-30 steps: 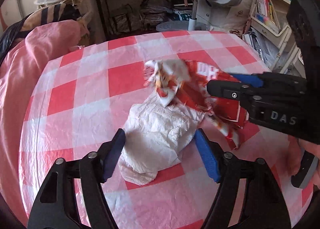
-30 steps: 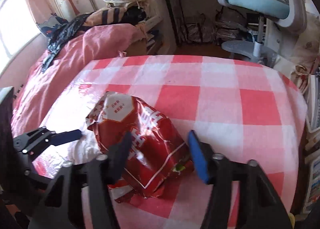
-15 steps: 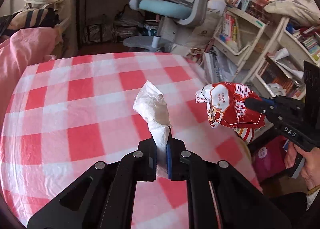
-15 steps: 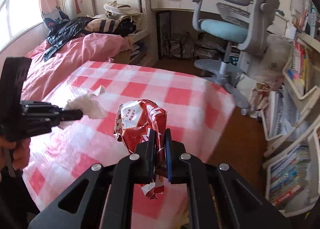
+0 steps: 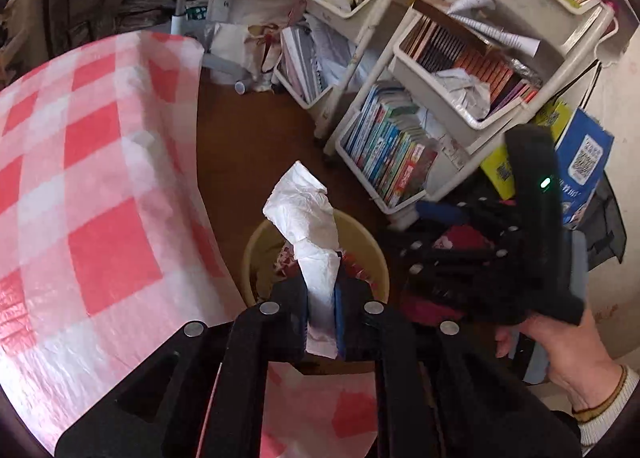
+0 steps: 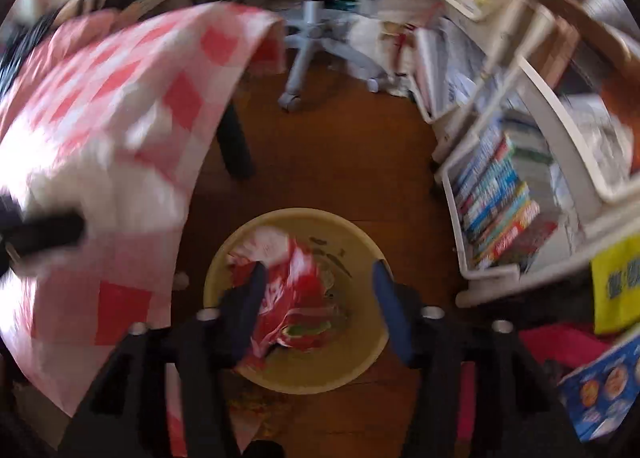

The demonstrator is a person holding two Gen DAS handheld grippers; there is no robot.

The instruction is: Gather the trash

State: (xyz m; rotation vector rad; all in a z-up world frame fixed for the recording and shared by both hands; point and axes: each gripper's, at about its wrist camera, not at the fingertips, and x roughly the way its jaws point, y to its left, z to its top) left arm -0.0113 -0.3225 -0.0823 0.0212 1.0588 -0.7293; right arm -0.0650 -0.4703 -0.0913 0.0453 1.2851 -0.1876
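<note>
In the left wrist view, the left gripper (image 5: 322,314) is seen at the lower centre of the frame, its 2 blue-padded fingers pressed together on a crumpled white paper tissue (image 5: 306,218), which rises from between them toward the middle of the frame. Directly behind the tissue, a round beige plastic trash bin (image 5: 256,246) stands on the brown floor, just beside the hanging edge of the red-and-white checked tablecloth (image 5: 92,186) that fills the left of the frame. In the right wrist view, which is blurred, the right gripper (image 6: 320,302) is seen at the lower centre with its 2 fingers spread wide apart and nothing held between them. The bin (image 6: 360,234) lies below it, and a crumpled red snack wrapper (image 6: 296,290) is seen inside the bin, its left part overlapped by the left-hand finger (image 6: 246,310). The right gripper also appears at the right of the left wrist view as a dark blurred shape, held by a hand (image 5: 568,350). A white book trolley (image 5: 420,130) filled with books occupies the upper right of both frames.
</note>
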